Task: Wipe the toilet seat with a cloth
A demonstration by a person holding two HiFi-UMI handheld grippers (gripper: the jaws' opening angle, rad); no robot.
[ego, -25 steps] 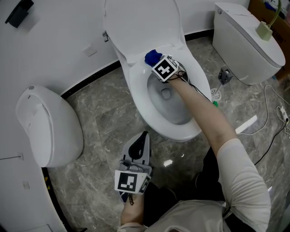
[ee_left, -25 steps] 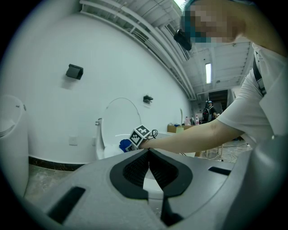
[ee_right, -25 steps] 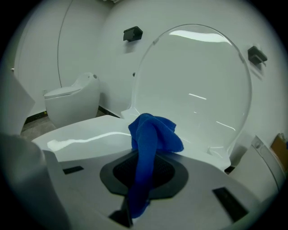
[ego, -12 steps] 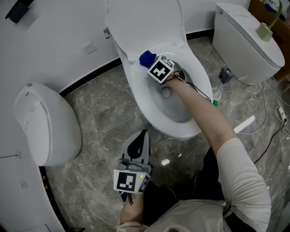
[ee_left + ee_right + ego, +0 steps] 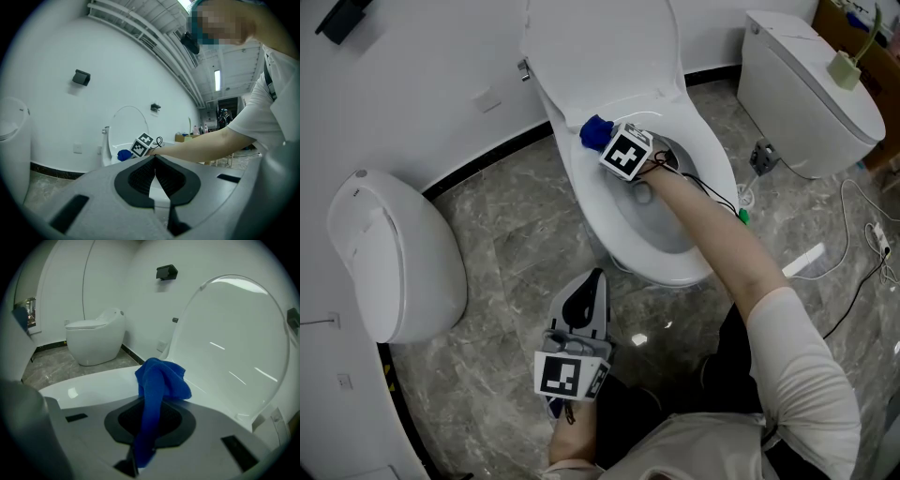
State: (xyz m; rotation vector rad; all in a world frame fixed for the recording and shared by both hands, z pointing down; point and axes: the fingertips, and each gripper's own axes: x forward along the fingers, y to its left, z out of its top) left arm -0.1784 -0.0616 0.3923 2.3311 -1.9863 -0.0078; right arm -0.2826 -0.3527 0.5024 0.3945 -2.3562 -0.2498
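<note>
Blue cloth (image 5: 161,380) clamped in my right gripper (image 5: 605,141), its bunched end down on the toilet seat (image 5: 577,178) by the raised lid (image 5: 600,47), so the wad does the wiping; my left gripper (image 5: 598,281) hangs over the floor (image 5: 516,244), jaws together on nothing, out of the way

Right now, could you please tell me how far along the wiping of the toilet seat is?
Done: the lid is up and the right tool is shut on the blue cloth. In hand: the cloth is at the back left rim of the seat. Left: no telling which stretches are wiped; sides and front lie away from it. The left tool is shut, empty.
</note>
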